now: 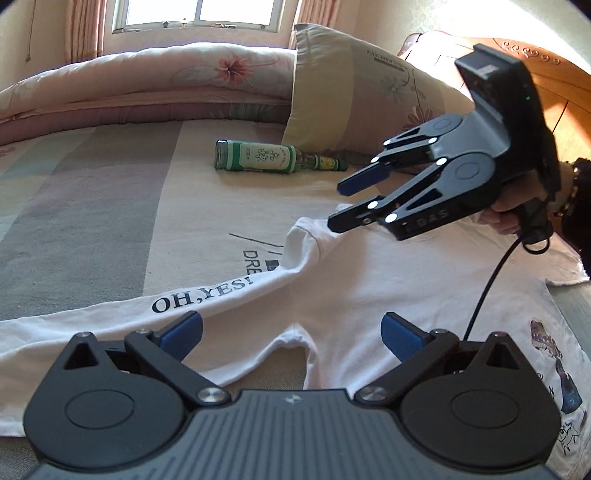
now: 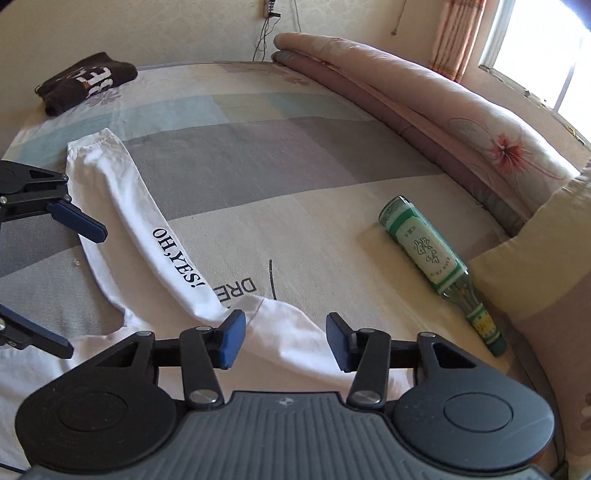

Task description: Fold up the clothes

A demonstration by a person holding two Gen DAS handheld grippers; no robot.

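Lying flat: a white long-sleeved shirt (image 1: 354, 280) spread on the bed (image 1: 92, 206), filling the lower half of the left wrist view.
Sleeve: one long sleeve (image 2: 122, 206) printed "OH,YES!" runs from the lower centre toward the upper left of the right wrist view, its cuff resting on the striped sheet.
Shirt print: a cartoon figure (image 1: 554, 369) shows on the fabric at the lower right of the left wrist view.
Left gripper (image 1: 291, 338): at the bottom of its own view, blue pads wide apart, nothing between them, above the shirt near the armpit; in the right wrist view it enters from the left edge, over the sleeve.
Right gripper (image 2: 284, 341): jaws partly apart with nothing pinched, above the shoulder of the shirt; in the left wrist view it sits at the right centre, tips over the shoulder edge, with a hand (image 1: 513, 214) on its grip.
Bottle (image 2: 439, 269): a green glass bottle on its side on the sheet, apart from the shirt, just beside a pillow (image 1: 354, 88).
Dark garment (image 2: 85, 81): folded, in the upper left of the right wrist view.
Quilt (image 1: 147, 85): rolled along the far bed edge under the window (image 1: 199, 14).
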